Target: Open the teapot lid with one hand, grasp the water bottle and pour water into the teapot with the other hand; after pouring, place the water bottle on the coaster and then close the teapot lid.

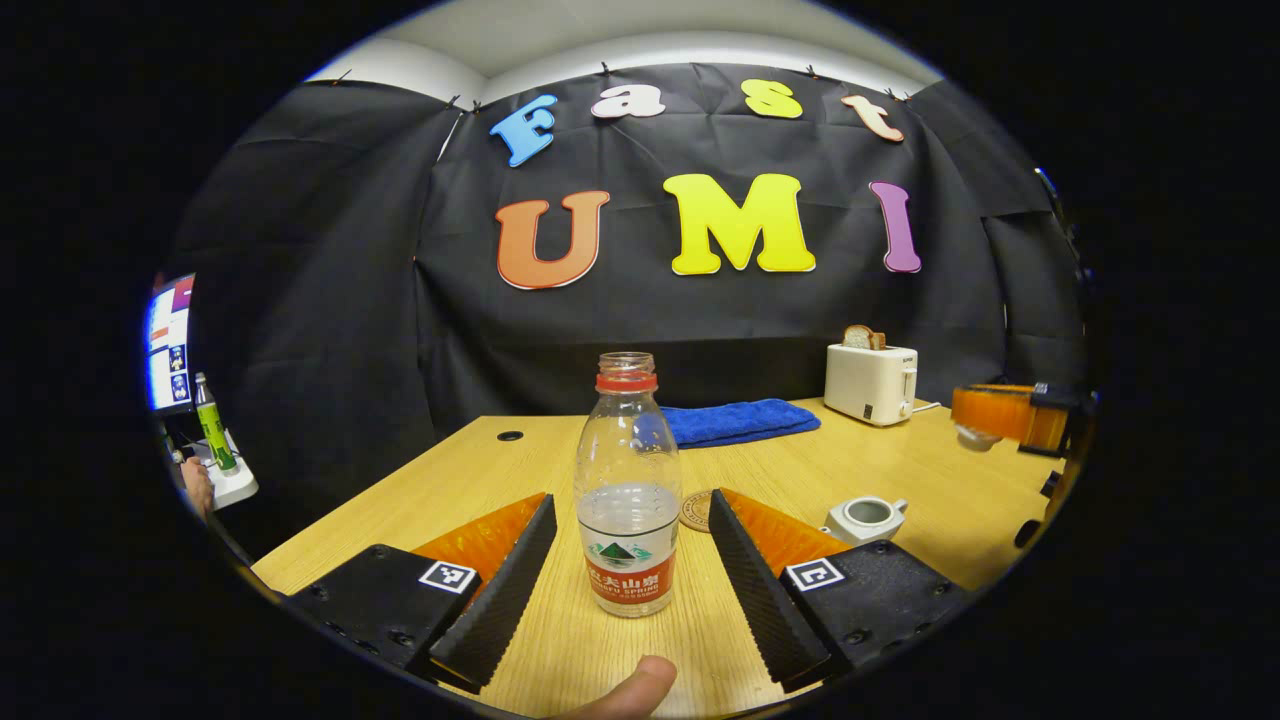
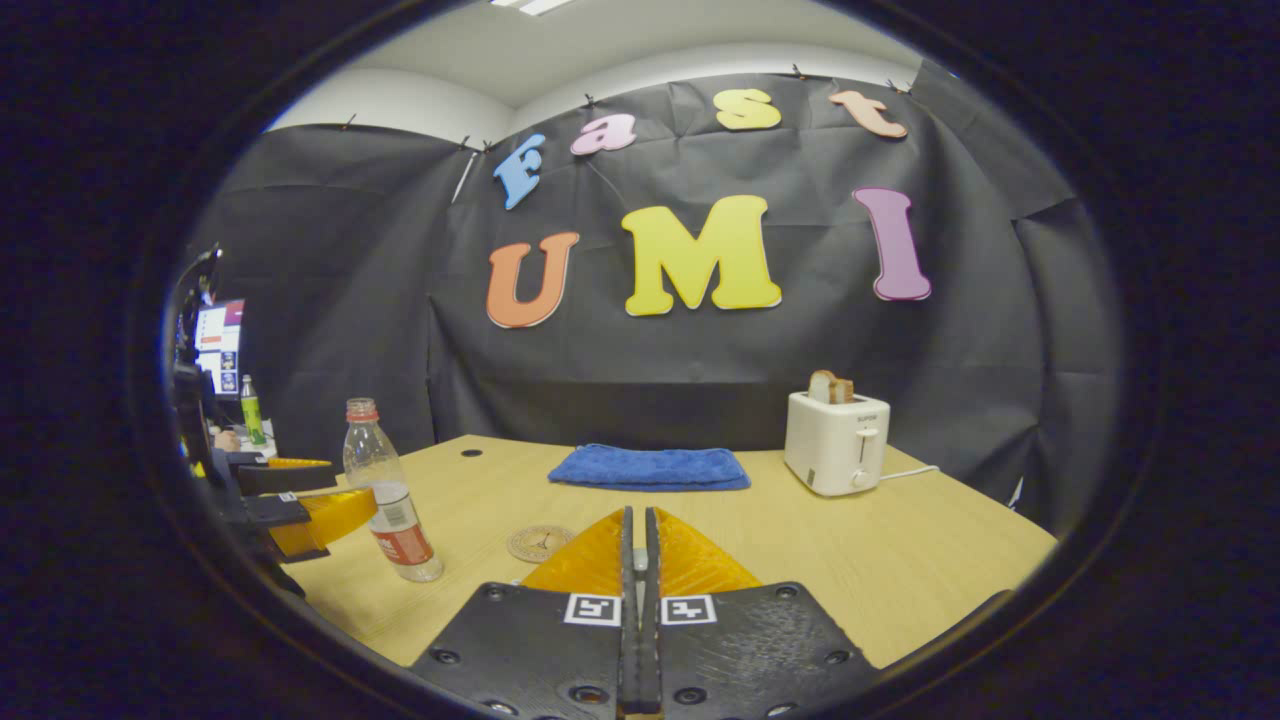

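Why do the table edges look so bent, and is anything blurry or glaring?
Left gripper view: the fisheye lens bows the table outward; the water bottle in the middle is sharp, while the right gripper at the rim looks smeared. Right gripper view: the same curving bends the wall's top edge; the toaster is crisp, and the light is soft and even, with no strong glare.

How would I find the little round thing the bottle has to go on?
Start at the wooden table and find the folded blue towel at its far edge. Come toward the near edge to the clear water bottle; just right of it and a bit behind lies the coaster. It is the flat round brown disc with a pattern, lower than the white teapot nearby.
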A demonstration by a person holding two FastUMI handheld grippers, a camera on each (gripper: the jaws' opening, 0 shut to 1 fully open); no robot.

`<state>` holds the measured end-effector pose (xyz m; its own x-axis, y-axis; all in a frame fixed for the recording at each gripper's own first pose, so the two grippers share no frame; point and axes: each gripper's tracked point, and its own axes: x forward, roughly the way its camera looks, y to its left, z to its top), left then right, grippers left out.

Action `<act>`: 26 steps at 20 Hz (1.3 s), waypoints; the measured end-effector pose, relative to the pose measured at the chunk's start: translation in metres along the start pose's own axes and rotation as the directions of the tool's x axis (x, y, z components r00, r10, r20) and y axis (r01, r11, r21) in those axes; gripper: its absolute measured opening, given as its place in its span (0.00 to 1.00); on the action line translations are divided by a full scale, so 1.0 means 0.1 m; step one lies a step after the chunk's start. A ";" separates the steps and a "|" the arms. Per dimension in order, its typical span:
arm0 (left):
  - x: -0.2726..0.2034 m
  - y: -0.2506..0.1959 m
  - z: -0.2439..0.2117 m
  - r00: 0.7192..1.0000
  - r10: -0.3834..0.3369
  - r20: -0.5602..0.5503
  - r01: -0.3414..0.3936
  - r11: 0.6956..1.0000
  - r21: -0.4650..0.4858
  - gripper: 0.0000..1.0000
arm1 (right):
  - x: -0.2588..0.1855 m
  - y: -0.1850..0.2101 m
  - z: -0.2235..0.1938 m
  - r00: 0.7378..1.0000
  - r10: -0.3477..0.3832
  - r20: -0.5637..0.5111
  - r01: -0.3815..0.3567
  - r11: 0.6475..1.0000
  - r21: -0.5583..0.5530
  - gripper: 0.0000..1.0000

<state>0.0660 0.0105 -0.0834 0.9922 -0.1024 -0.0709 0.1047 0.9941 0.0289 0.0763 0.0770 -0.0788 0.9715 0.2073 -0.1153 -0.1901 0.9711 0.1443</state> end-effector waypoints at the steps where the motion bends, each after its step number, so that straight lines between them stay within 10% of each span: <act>1: 0.04 -0.01 -0.05 1.000 -0.006 0.010 0.006 1.000 -0.003 0.96 | -0.02 -0.05 0.06 1.000 -0.004 0.010 0.004 1.000 0.002 0.00; 15: 0.30 -0.07 -0.20 0.999 -0.031 0.044 0.032 0.999 -0.032 0.80 | -0.24 -0.55 0.32 0.996 -0.081 0.039 0.079 0.996 0.039 0.00; 26: 0.01 -0.06 -0.03 0.996 0.090 -0.003 -0.085 0.946 0.312 0.78 | -0.45 -0.92 0.37 0.993 -0.116 0.033 0.116 0.993 -0.012 0.00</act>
<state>0.0664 0.0045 -0.0870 0.9974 -0.0120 -0.0714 0.0360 0.9380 0.3448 0.0551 -0.0256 -0.0507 0.9911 0.0894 -0.0990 -0.0776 0.9900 0.1177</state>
